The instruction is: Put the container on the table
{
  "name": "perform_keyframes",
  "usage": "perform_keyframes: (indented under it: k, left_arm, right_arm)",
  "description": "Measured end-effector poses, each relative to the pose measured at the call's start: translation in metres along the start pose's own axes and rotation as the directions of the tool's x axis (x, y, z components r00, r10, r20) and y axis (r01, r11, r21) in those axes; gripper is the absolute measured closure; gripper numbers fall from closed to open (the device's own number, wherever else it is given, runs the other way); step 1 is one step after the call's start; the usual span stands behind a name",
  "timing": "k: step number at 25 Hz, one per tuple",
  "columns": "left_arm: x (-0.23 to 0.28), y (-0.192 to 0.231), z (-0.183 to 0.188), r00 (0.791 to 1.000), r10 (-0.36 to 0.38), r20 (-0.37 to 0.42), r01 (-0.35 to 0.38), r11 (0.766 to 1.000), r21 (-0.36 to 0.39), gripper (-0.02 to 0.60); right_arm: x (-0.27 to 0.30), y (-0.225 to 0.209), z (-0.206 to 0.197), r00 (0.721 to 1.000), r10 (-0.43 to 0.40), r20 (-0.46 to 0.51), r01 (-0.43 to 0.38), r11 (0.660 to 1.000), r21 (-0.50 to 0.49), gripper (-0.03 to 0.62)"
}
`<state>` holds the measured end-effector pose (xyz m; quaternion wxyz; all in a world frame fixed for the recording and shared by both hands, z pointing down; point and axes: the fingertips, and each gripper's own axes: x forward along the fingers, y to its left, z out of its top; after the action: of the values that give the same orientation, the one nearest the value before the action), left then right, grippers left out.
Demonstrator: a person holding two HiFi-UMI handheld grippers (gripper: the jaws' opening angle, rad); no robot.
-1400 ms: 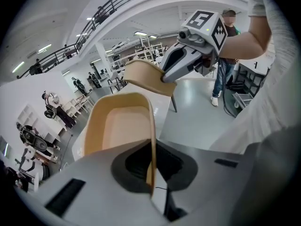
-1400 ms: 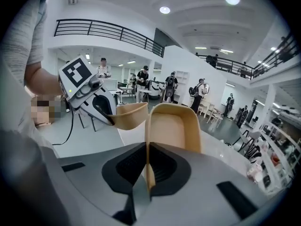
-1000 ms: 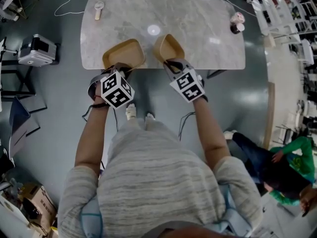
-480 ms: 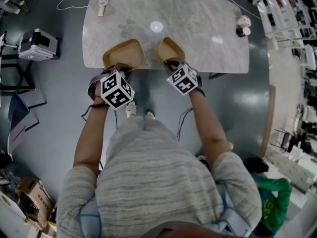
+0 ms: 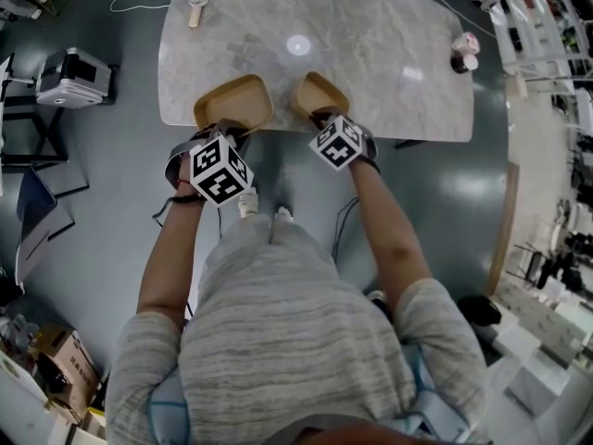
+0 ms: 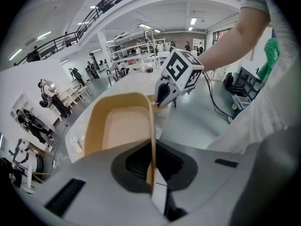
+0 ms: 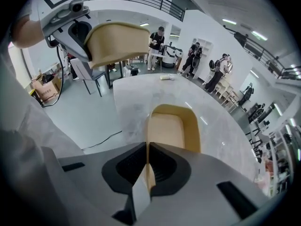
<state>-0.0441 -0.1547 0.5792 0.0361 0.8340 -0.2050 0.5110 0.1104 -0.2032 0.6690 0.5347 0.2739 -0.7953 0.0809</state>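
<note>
Two tan, open-topped containers hang at the near edge of the marble table (image 5: 371, 54). My left gripper (image 5: 227, 132) is shut on the right wall of the left container (image 5: 233, 102); that wall runs between the closed jaws (image 6: 151, 173) in the left gripper view, the tub (image 6: 124, 126) beyond. My right gripper (image 5: 321, 115) is shut on the left wall of the right container (image 5: 320, 93), seen tilted over the tabletop (image 7: 171, 126) past the jaws (image 7: 146, 171). I cannot tell whether either container touches the table.
A small hand fan (image 5: 197, 7) lies at the table's far left, and small items (image 5: 463, 50) sit at its right edge. A grey machine (image 5: 74, 72) and a cardboard box (image 5: 57, 364) stand on the floor to the left. People stand far off.
My right gripper has sunk toward the table edge with its container, which now sits lower and flatter. The left gripper and its container have hardly moved.
</note>
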Motion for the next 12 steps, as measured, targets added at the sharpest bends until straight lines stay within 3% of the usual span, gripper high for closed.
perform_keyframes:
  k: [12]
  left_arm:
    - [0.007,0.003,-0.004,1.000,-0.014,-0.010,0.014,1.000,0.005,0.578]
  right_arm:
    - [0.032,0.005,-0.010,0.997,0.020,-0.073,-0.022,0.999,-0.026,0.572]
